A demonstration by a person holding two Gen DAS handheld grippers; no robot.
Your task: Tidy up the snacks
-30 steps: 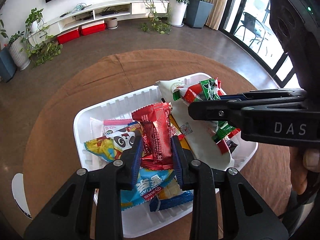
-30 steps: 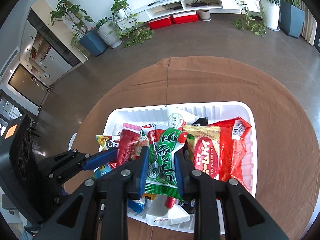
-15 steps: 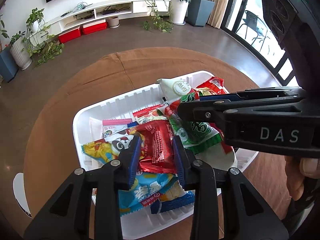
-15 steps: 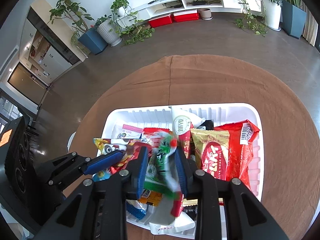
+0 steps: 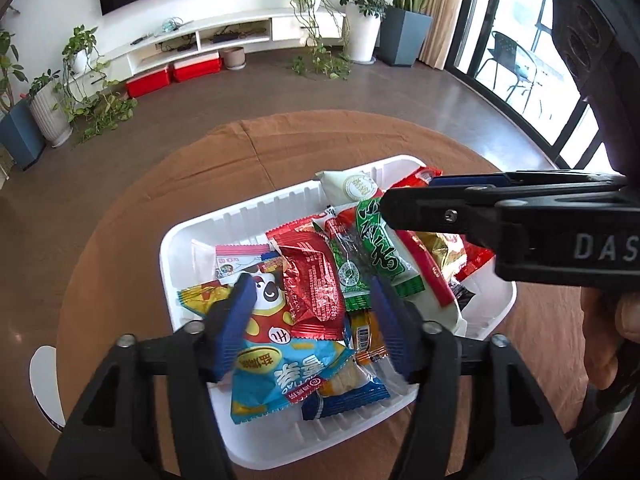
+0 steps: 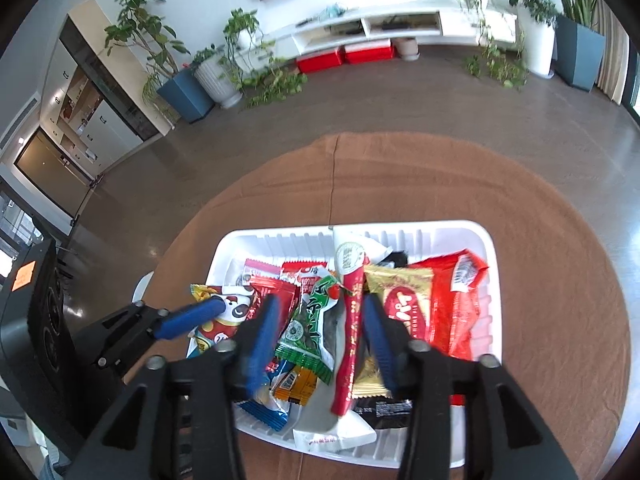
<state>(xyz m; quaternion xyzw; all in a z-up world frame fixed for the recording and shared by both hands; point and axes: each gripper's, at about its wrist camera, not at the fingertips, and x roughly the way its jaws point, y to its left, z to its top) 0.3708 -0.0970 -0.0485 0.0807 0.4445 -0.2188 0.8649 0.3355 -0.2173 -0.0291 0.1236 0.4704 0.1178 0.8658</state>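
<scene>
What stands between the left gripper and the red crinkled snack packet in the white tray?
Nothing visible. The left gripper, jaws opening, hangs right over the red packet, which lies uncovered on top of the pile in the white tray. The right gripper is off to the side.

White tray [image 5: 240,220] — brown cloth [image 5: 168,184], blue-padded claws.
</scene>
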